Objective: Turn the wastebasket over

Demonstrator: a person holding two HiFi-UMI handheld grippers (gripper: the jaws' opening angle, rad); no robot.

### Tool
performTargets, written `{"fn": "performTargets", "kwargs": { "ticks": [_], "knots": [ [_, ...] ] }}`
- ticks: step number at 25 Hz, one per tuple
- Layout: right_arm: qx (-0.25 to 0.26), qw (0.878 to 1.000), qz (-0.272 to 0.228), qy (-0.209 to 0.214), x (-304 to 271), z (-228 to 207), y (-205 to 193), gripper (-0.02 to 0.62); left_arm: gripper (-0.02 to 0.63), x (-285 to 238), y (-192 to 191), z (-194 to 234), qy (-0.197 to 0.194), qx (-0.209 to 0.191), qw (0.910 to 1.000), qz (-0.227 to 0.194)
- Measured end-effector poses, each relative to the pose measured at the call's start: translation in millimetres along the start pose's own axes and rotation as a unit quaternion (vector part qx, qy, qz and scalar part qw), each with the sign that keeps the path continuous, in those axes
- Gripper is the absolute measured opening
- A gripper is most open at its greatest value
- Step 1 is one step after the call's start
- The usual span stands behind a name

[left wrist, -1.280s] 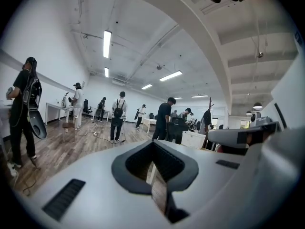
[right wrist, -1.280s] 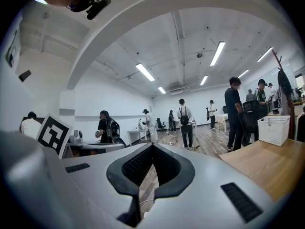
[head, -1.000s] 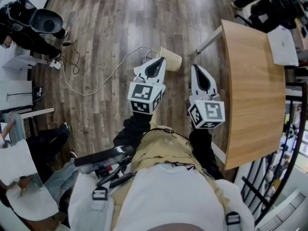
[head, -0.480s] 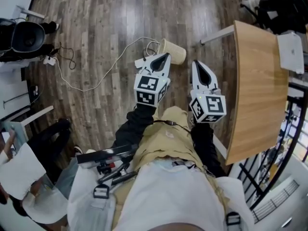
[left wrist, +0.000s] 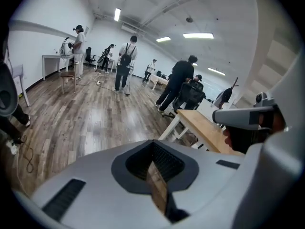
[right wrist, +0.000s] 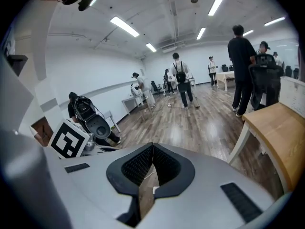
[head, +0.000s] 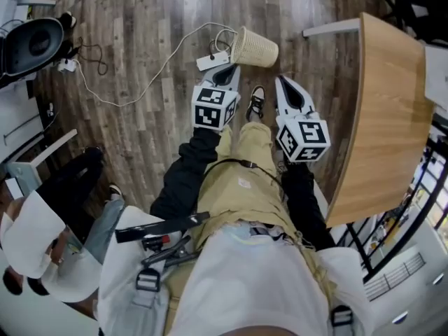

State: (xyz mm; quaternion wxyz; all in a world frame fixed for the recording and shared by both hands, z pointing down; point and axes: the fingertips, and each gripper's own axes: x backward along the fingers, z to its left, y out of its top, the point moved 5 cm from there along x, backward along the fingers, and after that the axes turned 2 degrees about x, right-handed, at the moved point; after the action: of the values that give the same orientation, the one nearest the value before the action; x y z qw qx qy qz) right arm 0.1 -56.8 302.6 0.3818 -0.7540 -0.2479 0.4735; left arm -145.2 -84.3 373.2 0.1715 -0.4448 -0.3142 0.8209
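Wooden floor [head: 154, 19] fills the head view, and on it the basket [head: 255, 47] lies on its side, near the top of the picture and just left of the table [head: 392, 103]. Both arms, in black sleeves [head: 187, 170], reach forward and down from the body, almost parallel, with one shoe [head: 256, 103] of the person between them. The left gripper [head: 229, 70] points obliquely down to the floor with its cube [head: 212, 106] behind it. Its tips are very near the lower left edge of the basket, but I cannot tell if they touch it. The right gripper [head: 282, 82] points the same way, with its own cube [head: 303, 138] behind. Its tips are below and a little right of the basket, and floor shows between them and it. In the left gripper view the two jaws meet at the tips and hold nothing; only a thin slit stays behind the tips. In the right gripper view the jaws are also closed tip to tip and empty. The basket is woven and pale beige. Its inside does not show, so what it contains I cannot tell. A white cable [head: 133, 93] runs over the floor to a small white tag [head: 212, 61] just beside the basket and the left tips.
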Motion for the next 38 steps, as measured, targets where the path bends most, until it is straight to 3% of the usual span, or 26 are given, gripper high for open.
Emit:
{"fn": "performTargets", "kwargs": {
  "ticks": [11, 19, 24, 28, 32, 36, 38],
  "knots": [
    [-0.033, 0.993, 0.099, 0.055, -66, -63, -56, 0.021, 0.002, -79, -65, 32, 0.015, 0.020, 0.9956, 0.091],
    [-0.086, 0.982, 0.160, 0.051, -122, -117, -161, 0.021, 0.002, -165, -144, 69, 0.017, 0.026, 0.9879, 0.152],
    [-0.090, 0.976, 0.190, 0.058, -144, -138, -205, 0.021, 0.003, -201, -181, 83, -0.010, -0.001, 0.9803, 0.197],
    [-0.094, 0.973, 0.202, 0.055, -166, -156, -225, 0.020, 0.002, -225, -189, 102, -0.023, -0.021, 0.9750, 0.220],
    [-0.086, 0.972, 0.208, 0.061, -183, -168, -236, 0.021, 0.002, -234, -190, 122, -0.025, -0.008, 0.9713, 0.236],
    [-0.070, 0.973, 0.208, 0.074, -205, -169, -244, 0.021, 0.002, -247, -187, 142, -0.019, -0.053, 0.9666, 0.250],
    [-0.063, 0.973, 0.208, 0.072, -221, -172, -249, 0.021, 0.002, -263, -185, 147, -0.017, -0.050, 0.9679, 0.246]
  ]
}}
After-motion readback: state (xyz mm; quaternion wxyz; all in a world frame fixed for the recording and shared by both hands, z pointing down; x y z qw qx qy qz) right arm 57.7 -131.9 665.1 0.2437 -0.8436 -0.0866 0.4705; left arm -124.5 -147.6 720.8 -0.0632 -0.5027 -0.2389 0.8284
